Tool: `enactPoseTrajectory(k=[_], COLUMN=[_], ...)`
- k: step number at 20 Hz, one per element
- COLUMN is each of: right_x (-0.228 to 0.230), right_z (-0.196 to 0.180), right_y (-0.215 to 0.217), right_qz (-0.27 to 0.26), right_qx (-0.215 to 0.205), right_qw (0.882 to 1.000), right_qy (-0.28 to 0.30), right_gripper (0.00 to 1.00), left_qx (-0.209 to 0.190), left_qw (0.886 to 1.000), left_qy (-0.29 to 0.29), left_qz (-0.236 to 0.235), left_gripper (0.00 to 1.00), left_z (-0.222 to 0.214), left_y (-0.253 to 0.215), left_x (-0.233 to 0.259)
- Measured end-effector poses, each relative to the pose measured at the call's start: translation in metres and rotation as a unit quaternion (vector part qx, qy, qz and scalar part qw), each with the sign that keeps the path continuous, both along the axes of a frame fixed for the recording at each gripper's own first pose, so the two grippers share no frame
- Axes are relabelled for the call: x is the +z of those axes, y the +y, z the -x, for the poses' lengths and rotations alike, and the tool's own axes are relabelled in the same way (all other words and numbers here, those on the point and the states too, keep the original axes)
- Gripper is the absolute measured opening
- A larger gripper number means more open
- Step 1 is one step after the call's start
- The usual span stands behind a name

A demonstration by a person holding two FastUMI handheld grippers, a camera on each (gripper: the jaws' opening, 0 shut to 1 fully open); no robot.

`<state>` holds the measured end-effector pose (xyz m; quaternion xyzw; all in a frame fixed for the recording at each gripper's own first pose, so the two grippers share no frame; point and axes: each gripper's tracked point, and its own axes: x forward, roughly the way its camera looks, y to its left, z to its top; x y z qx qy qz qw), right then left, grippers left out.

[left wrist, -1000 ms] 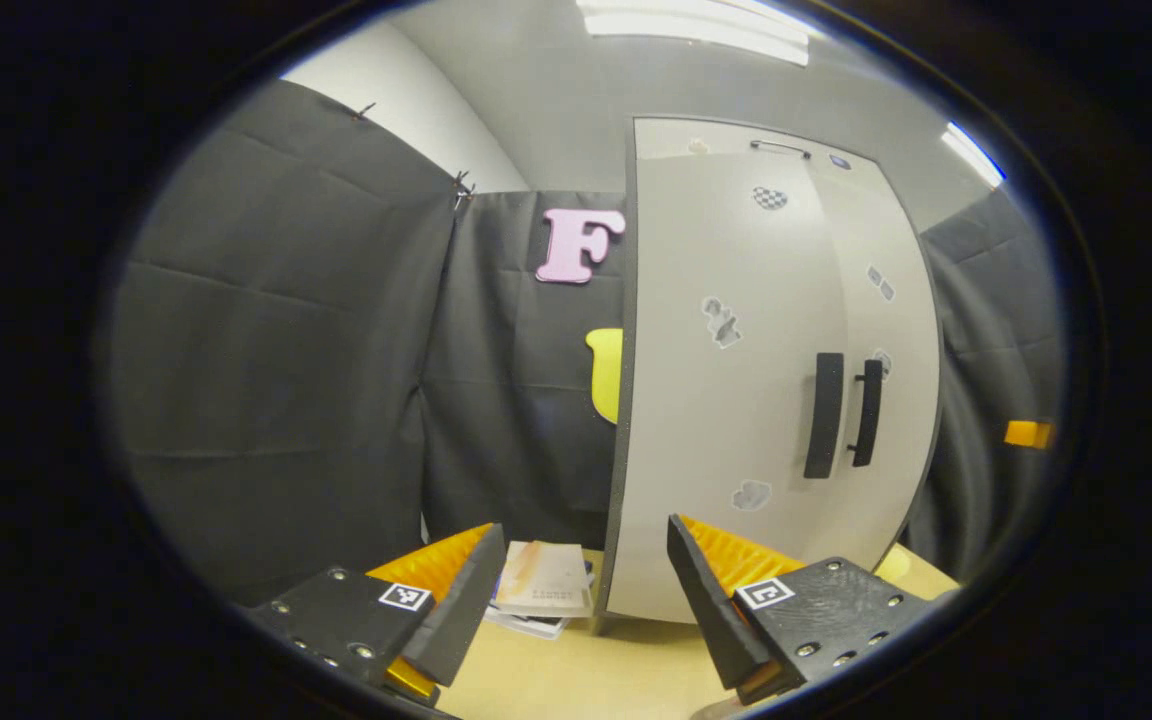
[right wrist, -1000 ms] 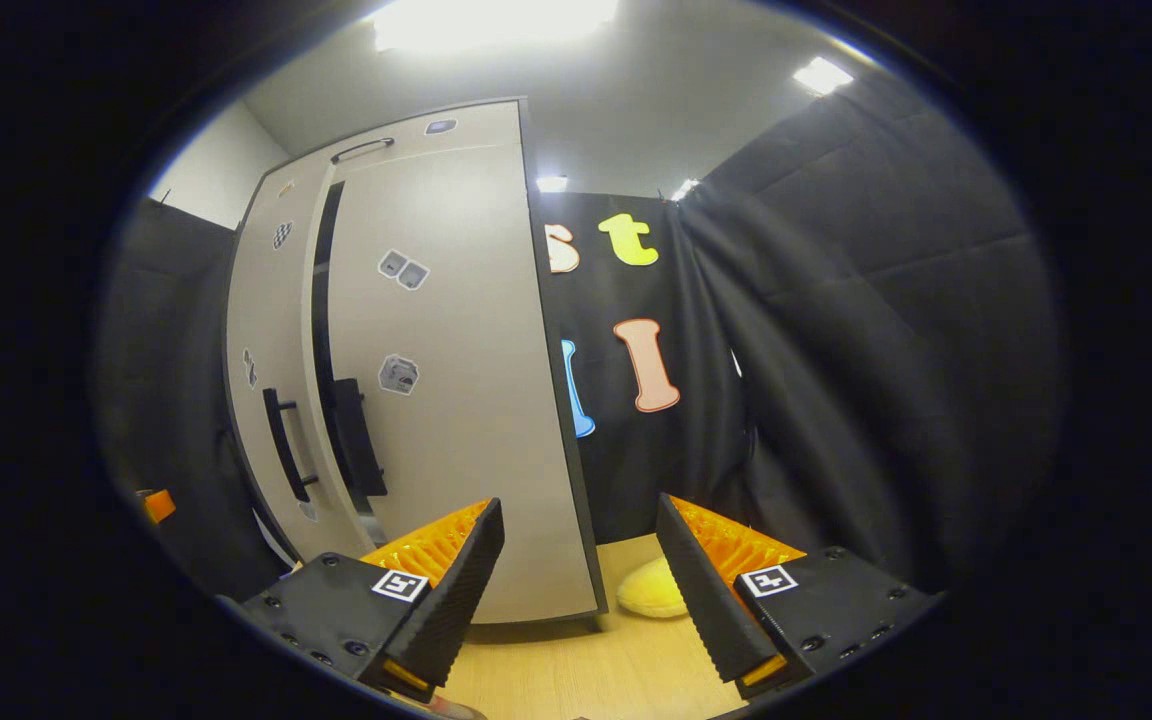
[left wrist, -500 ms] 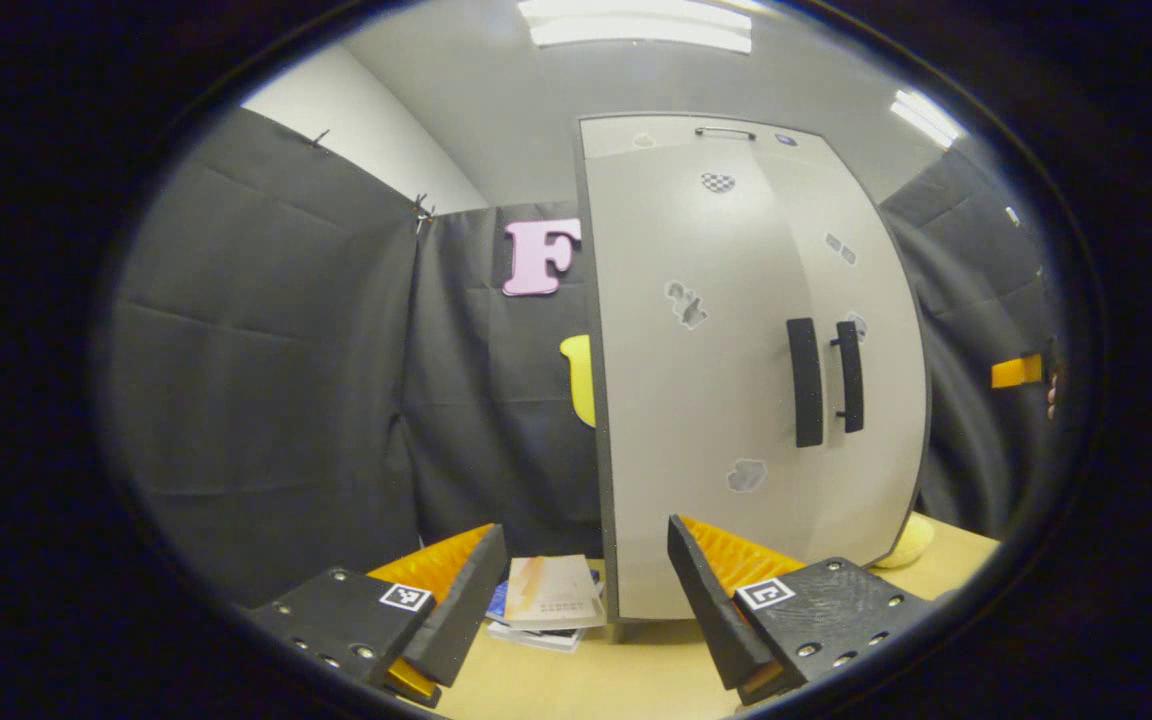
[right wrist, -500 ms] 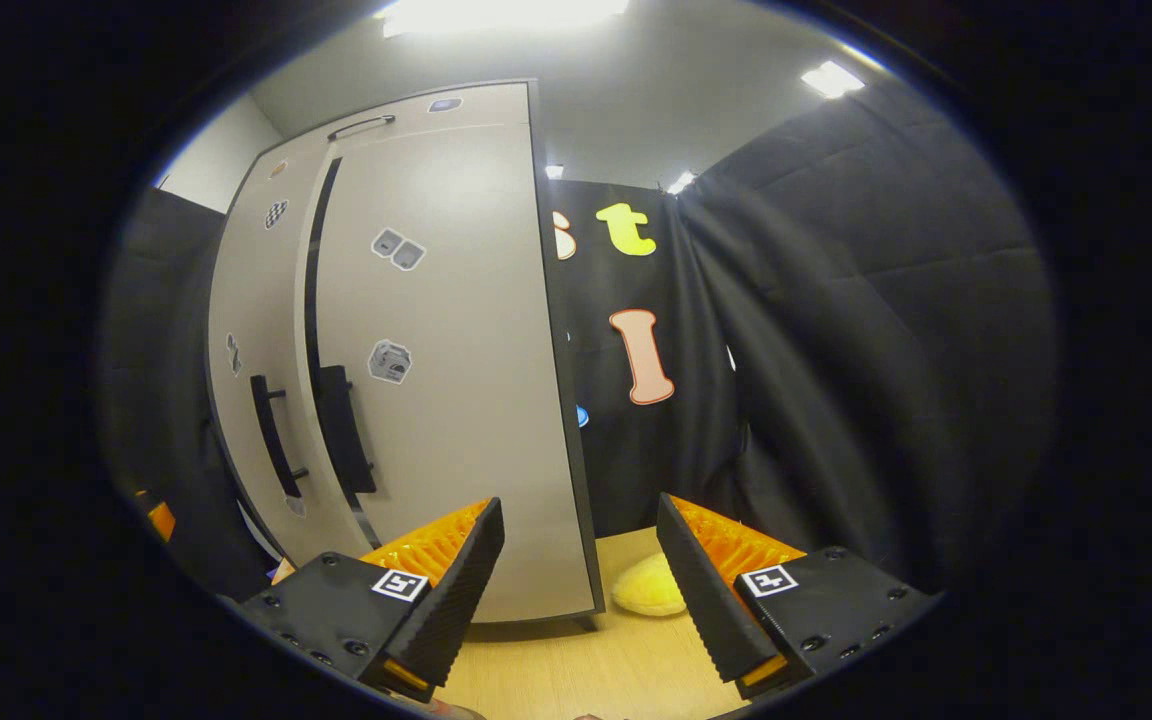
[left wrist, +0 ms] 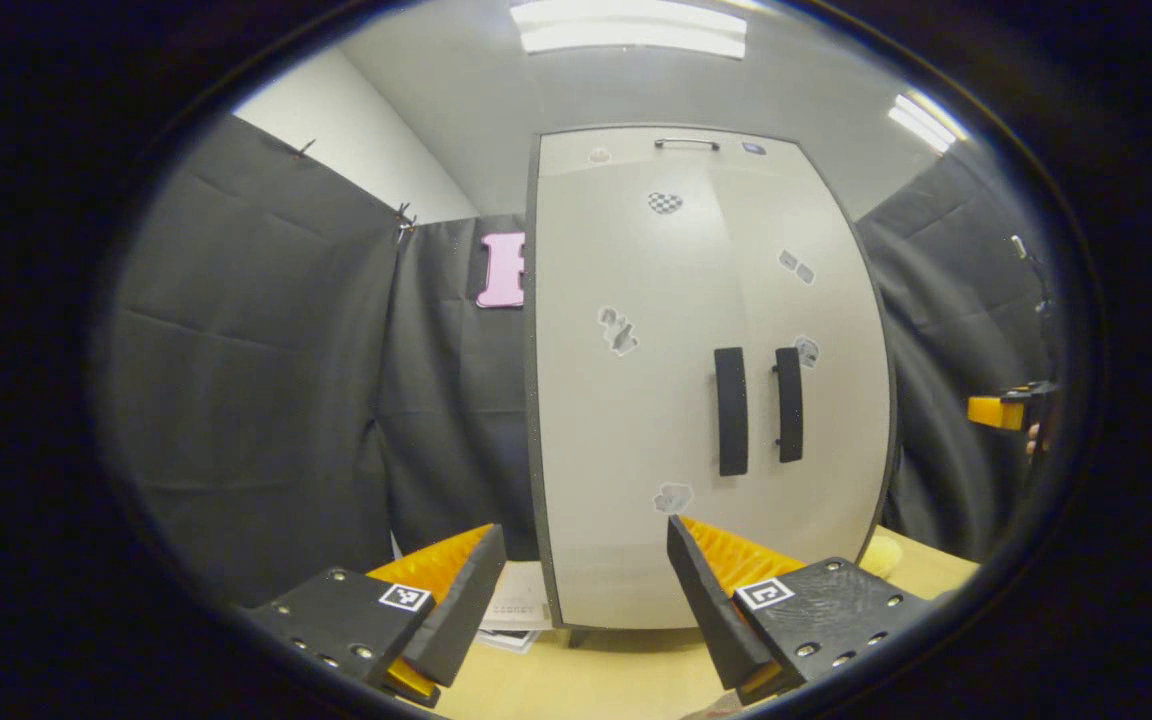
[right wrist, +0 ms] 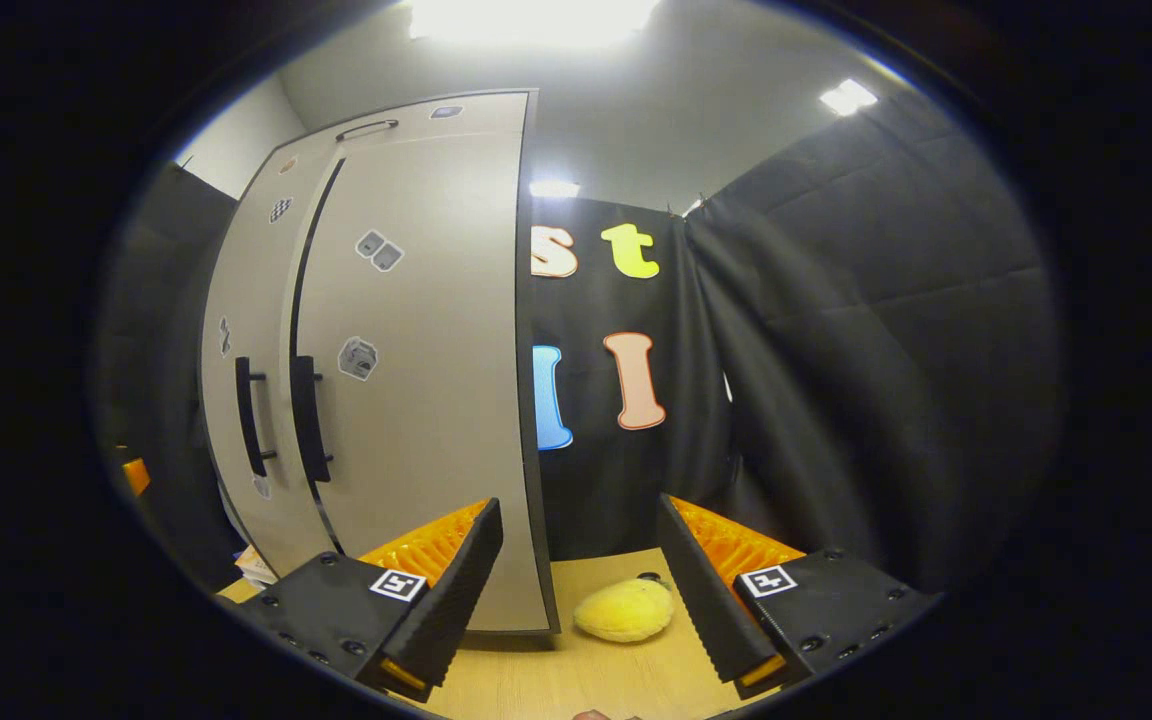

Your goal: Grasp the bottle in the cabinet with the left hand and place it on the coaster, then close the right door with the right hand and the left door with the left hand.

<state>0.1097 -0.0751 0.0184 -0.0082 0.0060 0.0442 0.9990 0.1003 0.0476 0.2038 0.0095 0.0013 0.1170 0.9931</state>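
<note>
With both cabinet doors [left wrist: 706,400] apparently shut, the task looked essentially finished. Left gripper [left wrist: 576,590] and right gripper [right wrist: 576,590] hung apart, holding nothing, short of the cabinet. Couldn't locate bottle or coaster.

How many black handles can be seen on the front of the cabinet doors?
2. One handle is on the left door, the other handle on the right door; they stand upright, side by side near the middle seam.
</note>
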Motion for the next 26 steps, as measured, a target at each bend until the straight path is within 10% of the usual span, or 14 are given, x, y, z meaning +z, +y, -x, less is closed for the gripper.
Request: enactPoseTrajectory(k=[14, 26], right_x=[-0.097, -0.122], right_z=[-0.035, -0.028], right_y=[-0.113, -0.109], right_qz=[-0.02, -0.021], right_qx=[0.085, 0.143], right_qw=[0.993, 0.983], right_qy=[0.083, 0.111], right_gripper=[0.98, 0.98], left_qx=[0.072, 0.094], left_qw=[0.994, 0.989], left_qy=[0.044, 0.076], left_qz=[0.068, 0.084], left_gripper=[0.95, 0.94], left_z=[0.007, 0.02], left_y=[-0.145, -0.177], left_x=[-0.038, -0.074])
